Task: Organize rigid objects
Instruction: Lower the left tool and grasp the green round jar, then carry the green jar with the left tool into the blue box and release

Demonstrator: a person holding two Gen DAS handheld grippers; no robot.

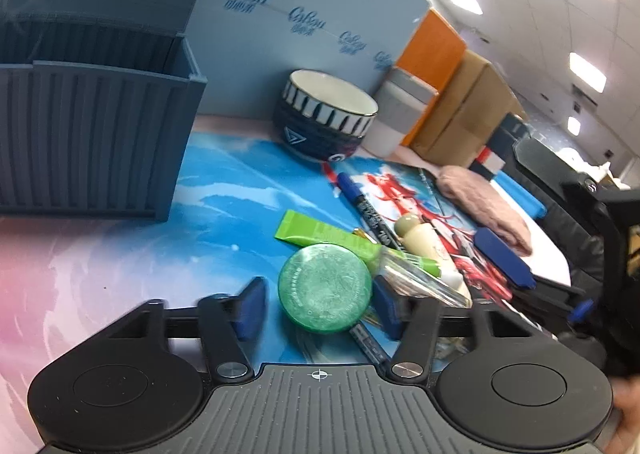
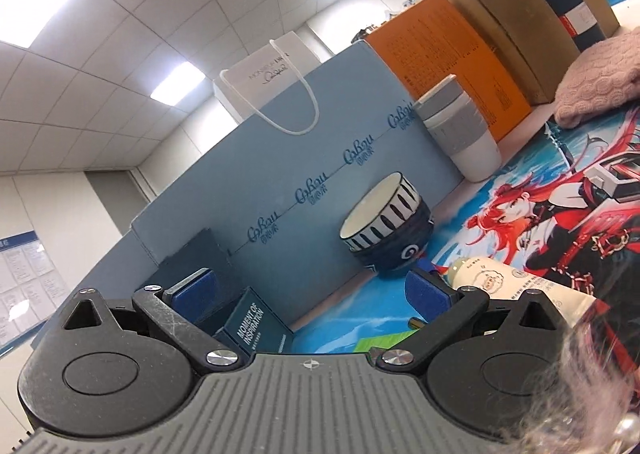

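At lower centre of the left wrist view, we log the left gripper [image 1: 320, 308] spread wide around a green round tin [image 1: 325, 288], pads not touching it; upper frame, blue board [image 1: 280, 30] printed "CoBou".

In the right wrist view, lower centre, the right gripper [image 2: 308, 290] gapes, holding nothing; below it, dark organizer [image 2: 252, 324] reading "MOMENT OF INSPIRATION"; upper left, white bag [image 2: 264, 74], unseen whole elsewhere.
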